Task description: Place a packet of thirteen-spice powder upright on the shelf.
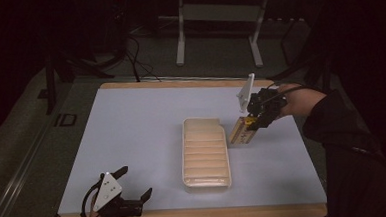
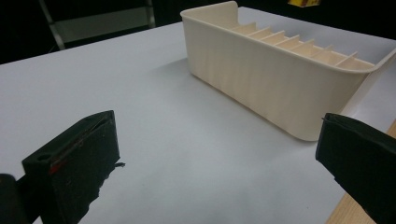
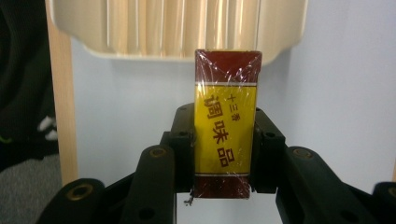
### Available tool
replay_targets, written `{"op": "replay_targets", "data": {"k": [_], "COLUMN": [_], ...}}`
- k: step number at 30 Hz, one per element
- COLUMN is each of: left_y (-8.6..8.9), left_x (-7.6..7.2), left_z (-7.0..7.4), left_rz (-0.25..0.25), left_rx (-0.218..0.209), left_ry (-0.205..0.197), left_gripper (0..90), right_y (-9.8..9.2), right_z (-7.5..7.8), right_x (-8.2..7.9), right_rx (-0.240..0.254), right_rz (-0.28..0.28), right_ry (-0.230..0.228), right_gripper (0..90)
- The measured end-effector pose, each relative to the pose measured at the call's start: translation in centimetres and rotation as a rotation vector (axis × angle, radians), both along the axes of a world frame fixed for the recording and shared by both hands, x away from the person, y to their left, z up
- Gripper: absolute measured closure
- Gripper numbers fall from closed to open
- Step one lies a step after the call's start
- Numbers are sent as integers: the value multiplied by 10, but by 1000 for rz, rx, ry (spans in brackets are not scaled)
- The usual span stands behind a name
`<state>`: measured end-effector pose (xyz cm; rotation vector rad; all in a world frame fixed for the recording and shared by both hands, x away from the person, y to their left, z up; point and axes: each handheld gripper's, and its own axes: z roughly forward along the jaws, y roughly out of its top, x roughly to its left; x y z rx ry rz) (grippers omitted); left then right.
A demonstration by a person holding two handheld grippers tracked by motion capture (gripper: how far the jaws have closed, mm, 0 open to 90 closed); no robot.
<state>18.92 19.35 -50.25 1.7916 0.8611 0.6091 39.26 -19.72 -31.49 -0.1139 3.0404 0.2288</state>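
Clamped in the right claw (image 3: 223,154), a yellow-and-maroon wrapped box (image 3: 226,125) hangs above the worktop (image 1: 132,126) just beside the cream slotted tray (image 1: 205,153). Left claw (image 1: 135,184) rests wide apart, holding nothing, at the near edge.

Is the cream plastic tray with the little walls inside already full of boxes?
No, the cream plastic slotted tray sits bare, and the yellow and dark red box is clamped in the right gripper.
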Motion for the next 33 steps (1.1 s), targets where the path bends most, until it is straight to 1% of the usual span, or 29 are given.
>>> {"op": "replay_targets", "data": {"k": [4, 6, 8, 9, 10, 11, 13, 15, 16, 17, 18, 19, 20, 22, 24, 27, 28, 30, 31, 33], "left_y": [0, 0, 0, 0, -1, -1, -1, -1, -1, -1, -1, -1, -1, -1, -1, -1, -1, -1, -1, -1], "left_x": [0, 0, 0, 0, 0, 0, 0, 0, 0, 0, 0, 0, 0, 0, 0, 0, 0, 0, 0, 0], "left_z": [0, 0, 0, 0, 0, 0, 0, 0, 0, -1, -1, -1, 0, 0, 0, 0, 0, 0, 0, 0], "left_rz": [-1, -3, -5, -5, -6, -6, -6, -6, -7, -10, -10, -11, -12, -11, -11, -11, -13, -13, -13, -12], "left_rx": [0, 1, 1, 1, 2, 3, 3, 4, 6, 8, 8, 9, 9, 7, 9, 9, 9, 9, 9, 9], "left_ry": [-1, -3, -5, -5, -4, -5, -4, -4, -4, -3, -3, -3, -4, -5, -6, -5, -5, -6, -5, -5], "left_gripper": [0, 0, 0, 0, 0, 0, 0, 0, 0, 0, 0, 0, 0, 0, 0, 0, 0, 0, 0, 0], "right_y": [11, 16, 20, 20, 22, 25, 27, 27, 28, 32, 32, 34, 34, 36, 38, 39, 38, 38, 37, 37], "right_z": [-1, -1, -2, -2, -3, -3, -4, -4, -4, -6, -6, -7, -7, -9, -12, -15, -20, -24, -26, -31], "right_x": [3, 4, 5, 5, 5, 7, 10, 10, 12, 15, 15, 16, 16, 17, 18, 21, 25, 27, 28, 29], "right_rx": [39, 61, 90, 90, 104, 133, 151, 151, 164, 207, 207, 222, 222, 252, 279, 296, 332, 362, 371, 369], "right_rz": [13, 10, 31, 31, 38, 25, 15, 15, 15, 12, 12, 21, 21, 24, 23, 14, 12, 17, 16, 21], "right_ry": [-8, -16, -26, -26, -27, -29, -18, -18, -19, -26, -26, -35, -35, -36, -35, -34, -42, -35, -33, -27], "right_gripper": [679, 679, 678, 678, 678, 678, 678, 678, 678, 678, 678, 678, 678, 678, 678, 678, 678, 678, 678, 678]}}
